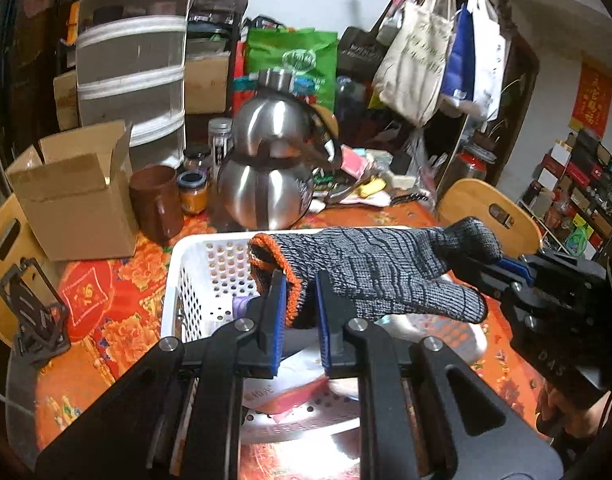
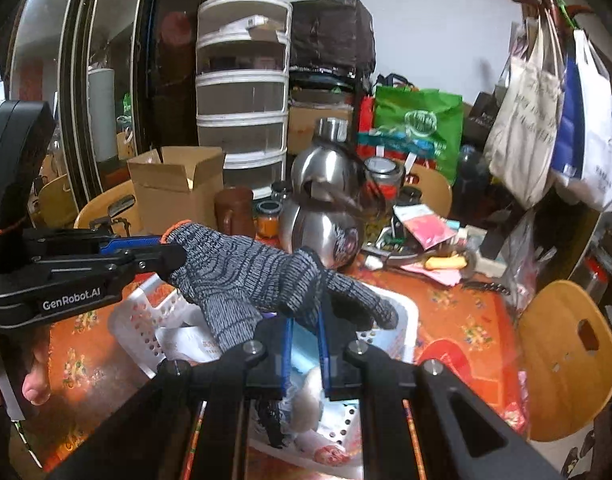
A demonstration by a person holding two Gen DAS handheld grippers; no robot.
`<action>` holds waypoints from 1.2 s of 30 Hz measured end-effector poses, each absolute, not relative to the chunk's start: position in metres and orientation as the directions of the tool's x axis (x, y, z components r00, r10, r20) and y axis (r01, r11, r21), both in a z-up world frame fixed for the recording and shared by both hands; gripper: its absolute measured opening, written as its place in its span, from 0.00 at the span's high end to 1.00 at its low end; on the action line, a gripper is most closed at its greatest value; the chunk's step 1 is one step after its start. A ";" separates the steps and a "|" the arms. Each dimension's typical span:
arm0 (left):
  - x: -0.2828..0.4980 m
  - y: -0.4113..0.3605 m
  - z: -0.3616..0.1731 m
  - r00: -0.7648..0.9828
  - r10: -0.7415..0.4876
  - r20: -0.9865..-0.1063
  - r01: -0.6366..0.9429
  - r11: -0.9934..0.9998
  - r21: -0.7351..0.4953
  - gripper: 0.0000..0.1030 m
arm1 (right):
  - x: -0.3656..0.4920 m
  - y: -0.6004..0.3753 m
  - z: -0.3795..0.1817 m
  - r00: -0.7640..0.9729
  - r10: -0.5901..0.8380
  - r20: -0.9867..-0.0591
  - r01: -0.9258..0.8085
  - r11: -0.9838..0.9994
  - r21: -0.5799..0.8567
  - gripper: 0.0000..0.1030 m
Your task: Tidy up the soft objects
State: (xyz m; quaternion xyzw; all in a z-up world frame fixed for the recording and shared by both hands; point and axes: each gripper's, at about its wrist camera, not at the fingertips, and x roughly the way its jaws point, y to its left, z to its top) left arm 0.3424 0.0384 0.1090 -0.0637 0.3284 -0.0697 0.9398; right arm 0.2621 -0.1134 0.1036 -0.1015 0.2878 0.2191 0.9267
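- Cluttered room; table [image 1: 105, 344] under a red-orange floral cloth, crowded along the far edge with kettle [image 1: 265, 168], box [image 1: 73, 196], jars, drawer tower [image 1: 133, 60].
- White perforated basket [image 1: 177, 284] at the table's near edge, below both grippers.
- Grey knit glove [image 1: 378, 272], orange cuff, stretched in the air above the basket, not touching it.
- Left gripper [image 1: 299, 308]: jaws clenched on the cuff end.
- Right gripper [image 2: 303, 340]: jaws nearly closed around the glove's fingers; from the left wrist view, pinched on a fingertip.
- Already in the basket: pale soft items, a pink-and-white packet [image 1: 289, 396], something purple near the far wall. Identity unclear.
- Judged status: partly done. Some items binned; glove in hand, not yet placed.
- Left to do, judged: lower the glove into the basket, release both ends. Further soft things possibly among the clutter at the far right corner; cannot tell.
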 end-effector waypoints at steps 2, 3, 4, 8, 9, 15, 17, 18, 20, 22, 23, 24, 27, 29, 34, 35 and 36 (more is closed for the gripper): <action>0.346 0.040 0.094 0.765 -0.169 -0.621 0.080 0.982 -0.170 0.88 | 0.264 -0.114 0.095 0.729 0.347 -0.590 -0.465 0.883 -0.055 0.91; 0.348 0.042 0.089 0.762 -0.169 -0.626 0.077 0.982 -0.171 0.87 | 0.265 -0.113 0.092 0.724 0.350 -0.594 -0.469 0.882 -0.052 0.91; 0.352 0.043 0.085 0.755 -0.167 -0.634 0.071 0.982 -0.175 0.86 | 0.265 -0.114 0.089 0.723 0.348 -0.596 -0.468 0.882 -0.053 0.91; 0.357 0.044 0.067 0.735 -0.141 -0.663 0.039 0.985 -0.166 0.56 | 0.268 -0.119 0.083 0.716 0.333 -0.613 -0.450 0.892 -0.041 0.76; 0.355 0.045 0.064 0.738 -0.128 -0.662 0.027 0.987 -0.161 0.43 | 0.269 -0.121 0.082 0.710 0.334 -0.620 -0.447 0.894 -0.030 0.65; 0.347 0.052 0.057 0.751 -0.116 -0.650 0.012 0.987 -0.162 0.30 | 0.265 -0.136 0.075 0.714 0.307 -0.629 -0.409 0.913 -0.018 0.24; 0.344 0.048 0.054 0.751 -0.107 -0.651 0.019 0.990 -0.140 0.26 | 0.264 -0.140 0.071 0.707 0.297 -0.642 -0.396 0.918 -0.012 0.19; 0.342 0.046 0.052 0.751 -0.095 -0.653 0.018 0.992 -0.123 0.25 | 0.262 -0.141 0.070 0.708 0.294 -0.642 -0.395 0.919 -0.015 0.19; 0.338 0.043 0.049 0.750 -0.083 -0.656 0.016 0.994 -0.108 0.23 | 0.259 -0.142 0.066 0.708 0.288 -0.645 -0.396 0.918 -0.025 0.18; 0.333 0.041 0.046 0.749 -0.077 -0.659 0.013 0.995 -0.102 0.23 | 0.256 -0.144 0.062 0.705 0.283 -0.651 -0.390 0.920 -0.023 0.16; 0.331 0.041 0.046 0.749 -0.075 -0.658 0.012 0.995 -0.101 0.22 | 0.255 -0.146 0.060 0.702 0.288 -0.651 -0.392 0.920 -0.015 0.15; 0.328 0.041 0.046 0.750 -0.075 -0.657 0.012 0.995 -0.099 0.22 | 0.254 -0.148 0.058 0.697 0.294 -0.654 -0.392 0.920 -0.005 0.14; 0.318 0.038 0.048 0.756 -0.063 -0.651 0.010 0.996 -0.084 0.18 | 0.251 -0.153 0.053 0.686 0.305 -0.660 -0.386 0.922 0.025 0.09; 0.311 0.037 0.050 0.760 -0.059 -0.647 0.011 0.997 -0.077 0.13 | 0.245 -0.156 0.052 0.689 0.306 -0.657 -0.383 0.923 0.030 0.06; 0.283 0.033 0.057 0.781 -0.027 -0.624 0.013 1.000 -0.027 0.00 | 0.223 -0.163 0.052 0.689 0.315 -0.652 -0.366 0.929 0.062 0.00; 0.277 0.033 0.058 0.784 -0.031 -0.620 0.018 0.999 -0.027 0.00 | 0.216 -0.164 0.054 0.696 0.318 -0.643 -0.367 0.928 0.061 0.00; 0.269 0.033 0.060 0.786 -0.035 -0.617 0.021 0.999 -0.030 0.00 | 0.208 -0.165 0.055 0.705 0.312 -0.637 -0.363 0.930 0.054 0.00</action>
